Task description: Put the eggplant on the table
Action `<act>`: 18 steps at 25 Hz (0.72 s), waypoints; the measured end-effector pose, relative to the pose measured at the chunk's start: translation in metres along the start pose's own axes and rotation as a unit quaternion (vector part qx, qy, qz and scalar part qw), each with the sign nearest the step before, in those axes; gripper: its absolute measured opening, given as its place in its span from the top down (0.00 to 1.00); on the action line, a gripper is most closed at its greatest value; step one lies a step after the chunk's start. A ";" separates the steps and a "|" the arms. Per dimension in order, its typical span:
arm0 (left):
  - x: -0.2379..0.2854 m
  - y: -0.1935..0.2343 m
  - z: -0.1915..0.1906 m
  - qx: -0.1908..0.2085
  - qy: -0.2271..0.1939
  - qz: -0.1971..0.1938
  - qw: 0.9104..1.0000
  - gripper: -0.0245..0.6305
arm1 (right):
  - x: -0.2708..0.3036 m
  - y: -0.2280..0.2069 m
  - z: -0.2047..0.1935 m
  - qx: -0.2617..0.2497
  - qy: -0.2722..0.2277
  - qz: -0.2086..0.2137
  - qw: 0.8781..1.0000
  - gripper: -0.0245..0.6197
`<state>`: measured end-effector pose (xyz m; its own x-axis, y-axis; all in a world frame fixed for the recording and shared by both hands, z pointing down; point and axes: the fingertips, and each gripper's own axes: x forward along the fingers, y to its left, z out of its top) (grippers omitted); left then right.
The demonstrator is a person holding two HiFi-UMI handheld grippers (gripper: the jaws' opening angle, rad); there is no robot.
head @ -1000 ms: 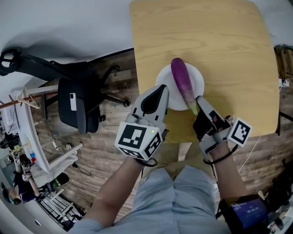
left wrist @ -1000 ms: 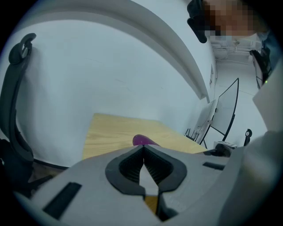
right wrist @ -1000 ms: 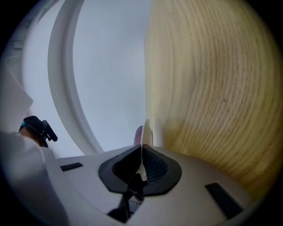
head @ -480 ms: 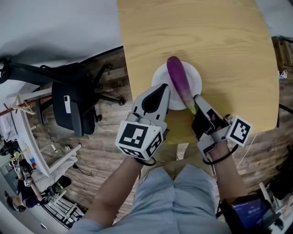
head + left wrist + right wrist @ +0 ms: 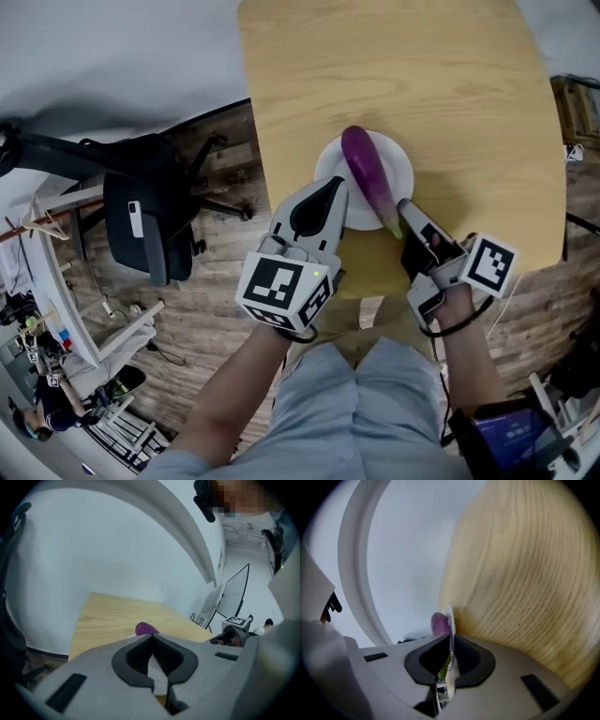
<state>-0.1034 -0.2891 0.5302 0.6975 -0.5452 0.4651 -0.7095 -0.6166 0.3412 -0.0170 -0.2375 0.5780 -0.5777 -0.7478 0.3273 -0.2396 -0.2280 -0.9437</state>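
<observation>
A purple eggplant point(image 5: 367, 173) with a green stem lies across a white plate point(image 5: 398, 164) near the front edge of the wooden table point(image 5: 422, 75). My right gripper point(image 5: 406, 208) is at the stem end, rolled on its side. In the right gripper view its jaws point(image 5: 450, 637) stand close together, with the plate's rim point(image 5: 449, 620) and the green stem between them and the eggplant point(image 5: 438, 623) beyond. My left gripper point(image 5: 328, 187) is shut and empty at the plate's left edge. Its own view shows the shut tips point(image 5: 152, 637) with the eggplant's tip point(image 5: 146, 629) just past them.
A black office chair point(image 5: 150, 216) stands on the wood floor left of the table. The table's front edge is just ahead of the person's knees. Bare tabletop point(image 5: 108, 616) stretches beyond and to the right of the plate.
The head view has shifted a little. Both grippers keep their places by the plate, and the eggplant still lies on it.
</observation>
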 end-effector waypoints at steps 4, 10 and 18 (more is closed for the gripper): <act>0.001 -0.003 0.001 0.005 0.003 -0.006 1.000 0.95 | 0.002 0.003 -0.002 -0.039 0.022 -0.024 0.999 0.95; 0.004 -0.004 -0.004 0.007 0.013 -0.013 1.000 0.95 | -0.003 -0.005 -0.011 -0.110 0.065 -0.104 0.986 0.93; 0.003 -0.007 -0.002 0.010 0.011 -0.013 1.000 0.95 | -0.007 -0.011 -0.011 -0.193 0.101 -0.156 0.963 0.82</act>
<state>-0.0965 -0.2850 0.5307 0.7131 -0.5162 0.4744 -0.6888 -0.6420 0.3368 -0.0189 -0.2227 0.5862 -0.5610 -0.5355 0.6312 -0.6760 -0.1438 -0.7228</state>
